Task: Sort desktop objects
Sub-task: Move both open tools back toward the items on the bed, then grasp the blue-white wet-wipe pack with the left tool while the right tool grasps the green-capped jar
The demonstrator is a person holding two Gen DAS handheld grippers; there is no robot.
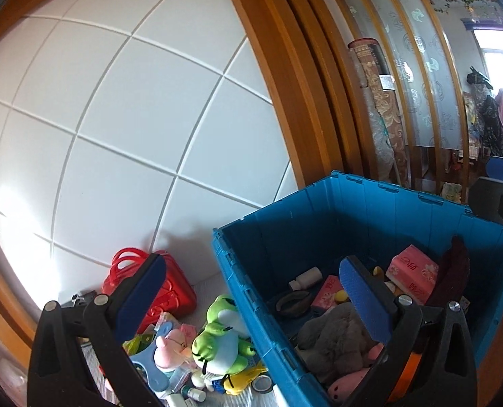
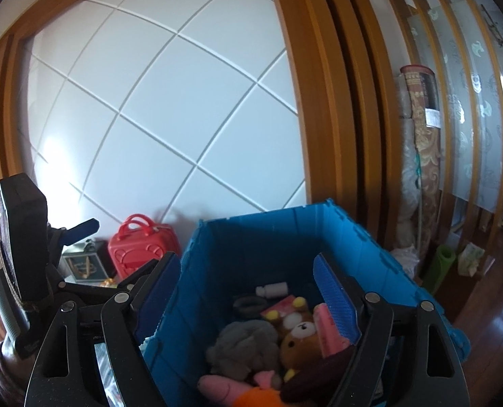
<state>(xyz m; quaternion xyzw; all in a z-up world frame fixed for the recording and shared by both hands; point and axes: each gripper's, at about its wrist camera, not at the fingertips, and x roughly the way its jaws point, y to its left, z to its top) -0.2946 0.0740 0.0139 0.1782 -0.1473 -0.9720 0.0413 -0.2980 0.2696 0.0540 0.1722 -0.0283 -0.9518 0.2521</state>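
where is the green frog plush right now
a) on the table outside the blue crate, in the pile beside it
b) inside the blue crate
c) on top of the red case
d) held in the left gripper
a: the green frog plush lies in the clutter just outside the blue crate, to its left in the left wrist view, with no gripper touching it.

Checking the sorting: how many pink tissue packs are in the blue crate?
2: one pink tissue pack at the right of the crate, beside dark cloth; one mid-crate near the white bottle. Toys may hide more.
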